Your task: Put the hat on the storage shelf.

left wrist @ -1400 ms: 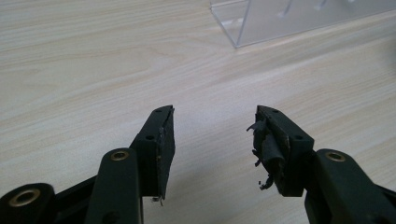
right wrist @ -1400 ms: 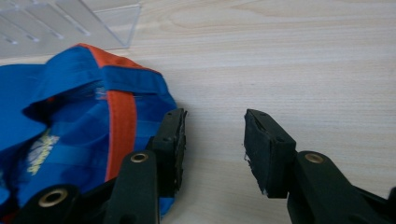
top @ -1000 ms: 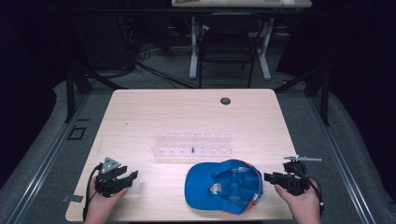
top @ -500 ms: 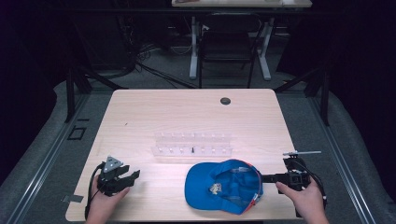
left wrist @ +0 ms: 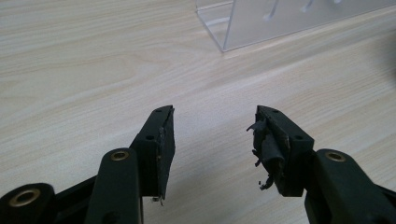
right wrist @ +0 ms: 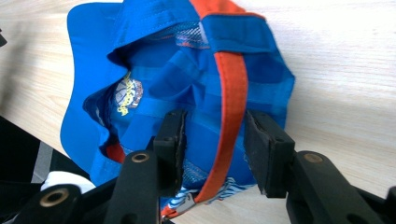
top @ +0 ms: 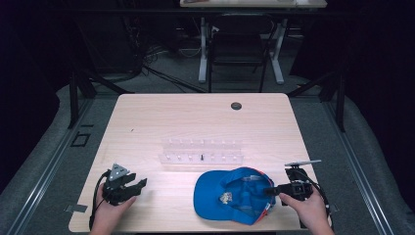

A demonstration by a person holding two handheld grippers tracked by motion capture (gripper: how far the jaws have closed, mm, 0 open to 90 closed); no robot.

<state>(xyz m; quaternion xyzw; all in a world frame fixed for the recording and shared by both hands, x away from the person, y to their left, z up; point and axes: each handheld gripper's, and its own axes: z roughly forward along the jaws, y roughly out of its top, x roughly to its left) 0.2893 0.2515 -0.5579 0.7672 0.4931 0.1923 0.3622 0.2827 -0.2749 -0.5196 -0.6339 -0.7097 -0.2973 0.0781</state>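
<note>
My right gripper [right wrist: 212, 149] has its fingers open astride the blue cap [top: 234, 196]'s orange strap [right wrist: 232, 100]. My left gripper [left wrist: 212, 149] hovers open over bare bench [top: 195, 122].

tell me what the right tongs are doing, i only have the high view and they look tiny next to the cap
Observer: In the right gripper view the right tongs are open, their jaws on either side of the orange strap at the back of the blue cap.
Operator: have they closed on the strap
Observer: No, there is a gap between the strap and each jaw.
Operator: and the left tongs
Observer: The left tongs are open over bare table, with nothing between the jaws. The pad on one jaw looks torn and frayed.
Operator: anything ahead of them
Observer: A corner of the clear plastic rack lies beyond the jaws.
</note>
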